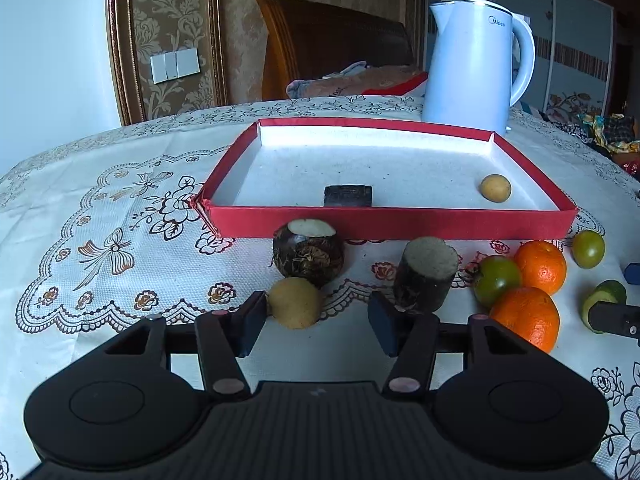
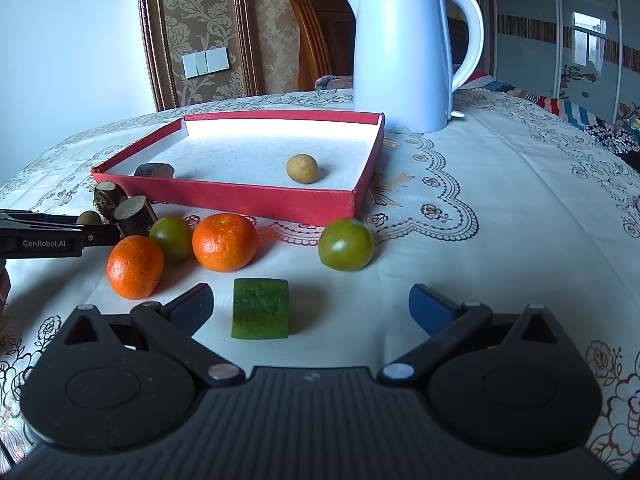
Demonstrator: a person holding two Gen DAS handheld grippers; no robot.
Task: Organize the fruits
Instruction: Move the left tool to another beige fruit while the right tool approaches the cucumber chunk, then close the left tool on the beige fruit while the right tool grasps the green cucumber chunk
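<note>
both tools gape: left (image 1: pixel 316 320) beside a round tan fruit (image 1: pixel 295 303), right (image 2: pixel 311 308) around a cucumber chunk (image 2: pixel 261 309)

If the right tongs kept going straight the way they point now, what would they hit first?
Most likely the green cucumber piece, lying on the tablecloth between the open fingers of the right tongs, nearer the left finger. Beyond it stands the red tray, though depth is hard to judge.

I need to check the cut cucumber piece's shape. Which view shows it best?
The right wrist view: the cucumber piece lies whole and unobstructed between the open right gripper's fingers. The left wrist view shows it only small at the right edge, partly hidden.
</note>
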